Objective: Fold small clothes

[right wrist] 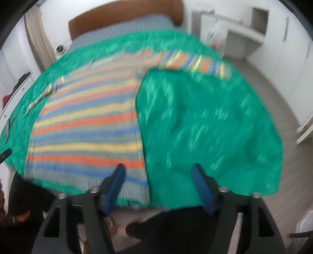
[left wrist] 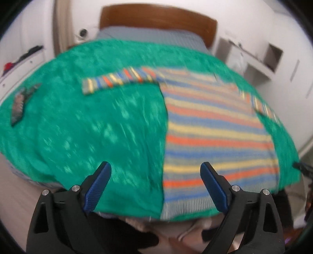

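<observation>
The left gripper [left wrist: 155,176] hangs with its jaws spread wide and nothing between them, just above the near edge of the green cover [left wrist: 78,127]. The sweater [left wrist: 213,132] lies ahead and to its right: its near left hem corner sits between the two blue fingers [left wrist: 99,185], closer to the right one.

The right gripper [right wrist: 159,179] is likewise apart and empty, over the same near edge. From it the sweater [right wrist: 86,121] lies ahead and to the left, its near right hem corner just beyond the left finger.

The sweater lies flat on the cover, its long axis running from the hem at the near edge towards the headboard [left wrist: 156,17], with one sleeve [left wrist: 119,80] stretched out to each side at the far end. Each gripper seems about equally close to its own hem corner, so neither arm has a clear lead. Both views are motion-blurred.
</observation>
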